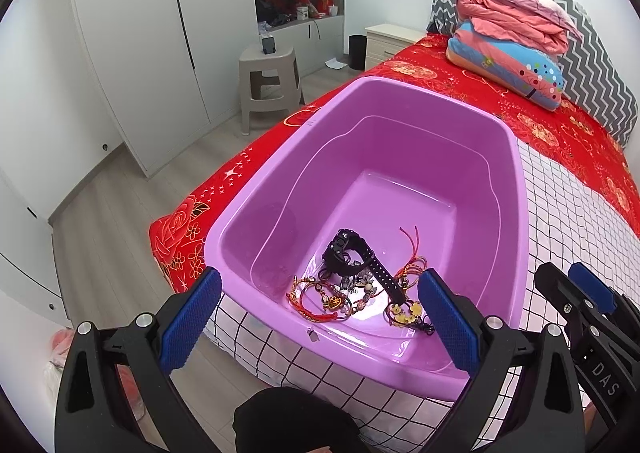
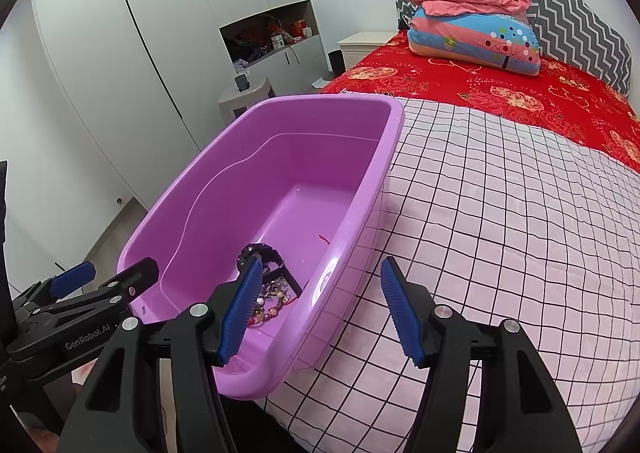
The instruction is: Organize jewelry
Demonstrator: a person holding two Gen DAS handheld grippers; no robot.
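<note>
On checked bedding, a purple tub (image 1: 508, 237) holds tangled bracelets (image 1: 332, 299) and a black watch (image 1: 352, 257); both grippers' jaws spread.

jewelry (image 1: 360, 285) in tub (image 1: 504, 181) — tub on bed (image 1: 568, 213)

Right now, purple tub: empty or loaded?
Loaded. The purple tub holds a black watch and tangled bracelets at its near end; the far end is bare.

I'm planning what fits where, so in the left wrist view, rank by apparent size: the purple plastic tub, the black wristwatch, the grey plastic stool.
Largest to smallest:
1. purple plastic tub
2. grey plastic stool, though it stands farther away
3. black wristwatch
</note>
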